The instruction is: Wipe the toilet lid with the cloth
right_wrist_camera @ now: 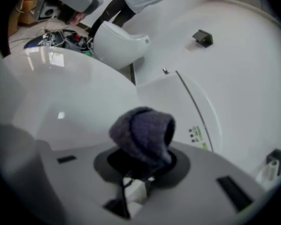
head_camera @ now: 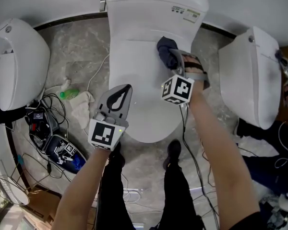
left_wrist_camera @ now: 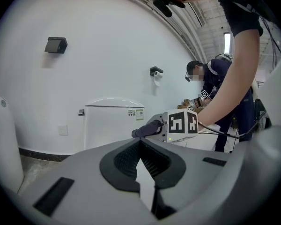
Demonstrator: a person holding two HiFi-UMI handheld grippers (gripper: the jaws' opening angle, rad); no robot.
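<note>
A white toilet with its lid [head_camera: 141, 104] closed fills the middle of the head view, with the tank [head_camera: 153, 6] behind it. My right gripper [head_camera: 173, 60] is shut on a dark blue-grey cloth [head_camera: 166, 51], which rests on the back of the lid near the tank. In the right gripper view the bunched cloth [right_wrist_camera: 143, 132] sticks out past the right gripper [right_wrist_camera: 141, 168] and hides the fingertips. My left gripper [head_camera: 126, 89] hovers over the lid's left front part, shut with nothing in it. The left gripper [left_wrist_camera: 140, 143] looks towards the tank, with the cloth [left_wrist_camera: 147, 129] ahead of it.
White ceramic fixtures stand at left [head_camera: 14, 56] and right [head_camera: 252, 75]. On the marble floor at left lie tangled cables and devices [head_camera: 45, 126], a green bottle [head_camera: 69, 94] and a white rag [head_camera: 84, 104]. Another person [left_wrist_camera: 210, 86] stands at the far right.
</note>
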